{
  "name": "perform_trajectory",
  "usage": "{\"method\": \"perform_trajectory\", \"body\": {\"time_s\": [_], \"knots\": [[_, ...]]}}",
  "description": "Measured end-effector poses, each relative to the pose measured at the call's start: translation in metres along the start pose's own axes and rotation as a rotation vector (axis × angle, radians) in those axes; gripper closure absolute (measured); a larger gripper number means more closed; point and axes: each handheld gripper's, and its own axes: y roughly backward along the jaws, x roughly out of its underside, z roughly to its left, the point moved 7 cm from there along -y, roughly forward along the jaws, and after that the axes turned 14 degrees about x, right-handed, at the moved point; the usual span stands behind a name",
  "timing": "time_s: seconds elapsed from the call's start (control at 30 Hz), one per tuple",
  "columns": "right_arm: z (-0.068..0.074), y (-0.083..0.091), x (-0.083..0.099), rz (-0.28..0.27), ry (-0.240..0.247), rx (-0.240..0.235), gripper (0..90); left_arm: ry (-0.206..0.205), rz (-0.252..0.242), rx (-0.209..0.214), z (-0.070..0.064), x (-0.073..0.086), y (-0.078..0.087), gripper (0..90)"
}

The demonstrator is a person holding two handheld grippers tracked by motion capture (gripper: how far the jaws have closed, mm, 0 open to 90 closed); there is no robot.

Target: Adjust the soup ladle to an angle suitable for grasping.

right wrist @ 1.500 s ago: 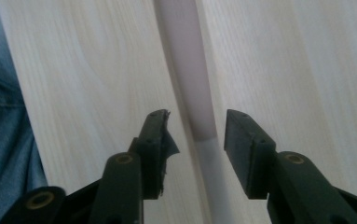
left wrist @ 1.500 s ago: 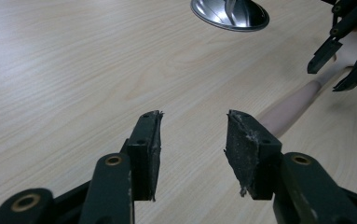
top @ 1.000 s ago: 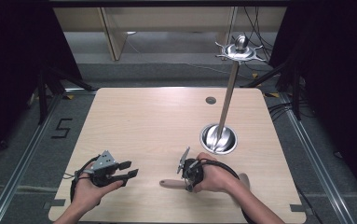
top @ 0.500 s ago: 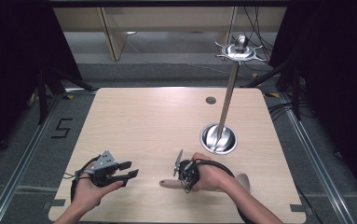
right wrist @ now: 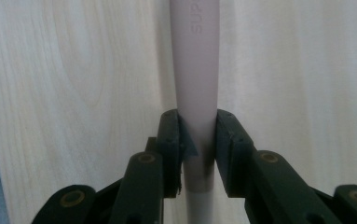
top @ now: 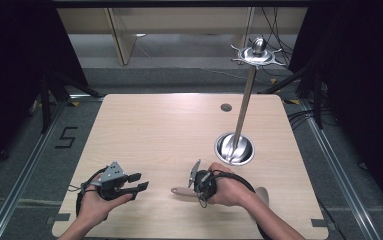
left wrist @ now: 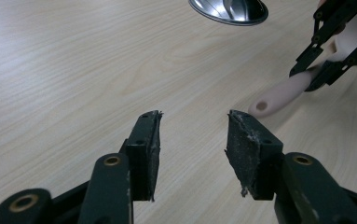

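Spreading across the high view, the pale wood surface point(top: 159, 135) carries a metal stand point(top: 235, 148) at its right: a round shiny base, a slim pole rising from it and a spiked disc on top. A small dark round spot point(top: 226, 107) sits near the far edge.

At the near edge, the right gripper point(top: 197, 187) is gripped in the person's right hand point(top: 226, 190), and its jaws are clamped on a beige handle point(top: 181, 191) that lies flat on the surface, its rounded end pointing left. The left gripper point(top: 138, 183), held in the left hand point(top: 95, 205), stands well apart from it, jaws parted wide with nothing between them, aimed toward the handle.

The right gripper view shows the handle point(right wrist: 195, 88) as a smooth, pinkish-beige rod pinched between both pads, with faint embossed letters near the top, too blurred to read. The left gripper view adds the handle's tip point(left wrist: 278, 95) with a small hole in it, the right gripper's black jaws across it, and the rim of the stand's base point(left wrist: 228, 10).
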Motion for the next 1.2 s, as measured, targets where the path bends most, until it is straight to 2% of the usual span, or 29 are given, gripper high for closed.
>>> {"method": "perform_trajectory", "body": {"time_s": [0.07, 0.1, 0.13, 0.17, 0.2, 0.23, 0.27, 0.3, 0.33, 0.37, 0.4, 0.43, 0.47, 0.5, 0.53, 0.57, 0.6, 0.63, 0.67, 0.77, 0.87, 0.9, 0.93, 1.0, 1.03, 1.07, 1.1, 1.17, 1.2], "knots": [[-0.003, 0.003, 0.0, -0.024, -0.003, 0.002, 73.6, 0.002, 0.0, 0.0, 0.0, 0.0, 0.0, 53.8], [-0.005, 0.007, -0.002, -0.087, -0.044, 0.007, 73.6, 0.002, -0.001, 0.0, 0.0, 0.0, 0.0, 53.8], [-0.009, 0.016, 0.001, -0.117, -0.078, 0.013, 73.6, 0.001, 0.0, 0.0, 0.0, 0.0, 0.0, 53.7], [-0.009, 0.016, 0.001, -0.117, -0.078, 0.013, 73.6, 0.001, 0.0, 0.0, 0.0, 0.0, 0.0, 53.7], [-0.01, 0.02, 0.003, -0.112, -0.107, 0.019, 73.6, 0.018, -0.003, -0.001, -0.001, 0.001, 0.0, 53.7], [-0.017, 0.031, 0.007, -0.167, -0.158, 0.056, 73.7, 0.001, -0.001, -0.001, 0.0, 0.0, 0.0, 53.7], [-0.017, 0.031, 0.007, -0.167, -0.158, 0.056, 73.7, 0.003, -0.001, -0.002, 0.0, 0.0, 0.0, 53.7], [-0.02, 0.035, 0.009, -0.2, -0.173, 0.068, 73.7, 0.003, 0.0, -0.001, 0.0, 0.0, 0.0, 53.7], [-0.028, 0.043, 0.012, -0.273, -0.2, 0.105, 73.7, 0.004, -0.001, -0.002, 0.0, 0.0, 0.0, 53.6], [-0.033, 0.047, 0.016, -0.29, -0.208, 0.136, 73.7, 0.004, -0.001, -0.002, 0.0, 0.0, 0.0, 53.6], [-0.033, 0.047, 0.016, -0.29, -0.208, 0.136, 73.7, 0.004, -0.001, -0.002, 0.0, 0.0, 0.0, 53.6], [-0.038, 0.055, 0.021, -0.339, -0.267, 0.149, 73.7, 0.004, 0.0, -0.002, 0.001, 0.0, 0.0, 53.6], [-0.041, 0.059, 0.024, -0.348, -0.294, 0.168, 73.7, 0.004, 0.0, -0.002, 0.001, 0.0, 0.0, 53.5], [-0.041, 0.059, 0.024, -0.348, -0.294, 0.168, 73.7, 0.005, -0.003, -0.008, 0.001, 0.0, 0.0, 53.5], [-0.046, 0.07, 0.031, -0.394, -0.348, 0.19, 73.7, 0.006, -0.001, -0.005, 0.001, 0.0, 0.0, 53.5], [-0.049, 0.073, 0.035, -0.417, -0.366, 0.208, 73.7, 0.006, -0.001, -0.004, 0.0, 0.0, 0.0, 53.5], [-0.051, 0.078, 0.038, -0.432, -0.402, 0.215, 73.7, 0.006, 0.0, -0.004, 0.0, 0.0, 0.0, 53.5], [-0.051, 0.078, 0.038, -0.432, -0.402, 0.215, 73.7, 0.006, 0.0, -0.004, 0.0, 0.0, 0.0, 53.5], [-0.054, 0.084, 0.045, -0.451, -0.426, 0.206, 73.7, 0.005, -0.001, -0.01, 0.001, 0.001, 0.0, 53.5], [-0.058, 0.093, 0.054, -0.491, -0.487, 0.23, 73.7, 0.005, -0.001, -0.01, 0.001, 0.001, -0.001, 53.4], [-0.061, 0.098, 0.059, -0.533, -0.518, 0.252, 73.7, 0.007, -0.003, -0.009, 0.0, 0.001, 0.0, 53.2], [-0.06, 0.103, 0.066, -0.541, -0.566, 0.244, 73.7, 0.006, 0.002, -0.004, 0.0, 0.001, 0.0, 53.1], [-0.06, 0.103, 0.066, -0.541, -0.566, 0.244, 73.7, 0.007, 0.001, -0.004, 0.0, 0.001, 0.0, 53.1], [-0.064, 0.106, 0.072, -0.583, -0.564, 0.261, 73.8, 0.007, 0.001, -0.005, 0.0, 0.001, 0.0, 53.1], [-0.069, 0.11, 0.079, -0.62, -0.59, 0.29, 73.8, 0.007, -0.001, -0.01, 0.001, 0.001, 0.0, 53.0], [-0.069, 0.11, 0.079, -0.62, -0.59, 0.29, 73.8, 0.007, -0.001, -0.01, 0.001, 0.001, 0.0, 53.0], [-0.068, 0.112, 0.081, -0.627, -0.621, 0.278, 73.8, 0.005, 0.0, -0.01, 0.001, 0.001, 0.0, 53.0], [-0.072, 0.116, 0.089, -0.656, -0.652, 0.307, 73.8, 0.009, -0.006, -0.008, 0.0, 0.001, -0.001, 53.0], [-0.07, 0.118, 0.091, -0.652, -0.685, 0.288, 73.8, 0.009, -0.008, -0.014, 0.0, 0.001, -0.001, 52.9]]}}
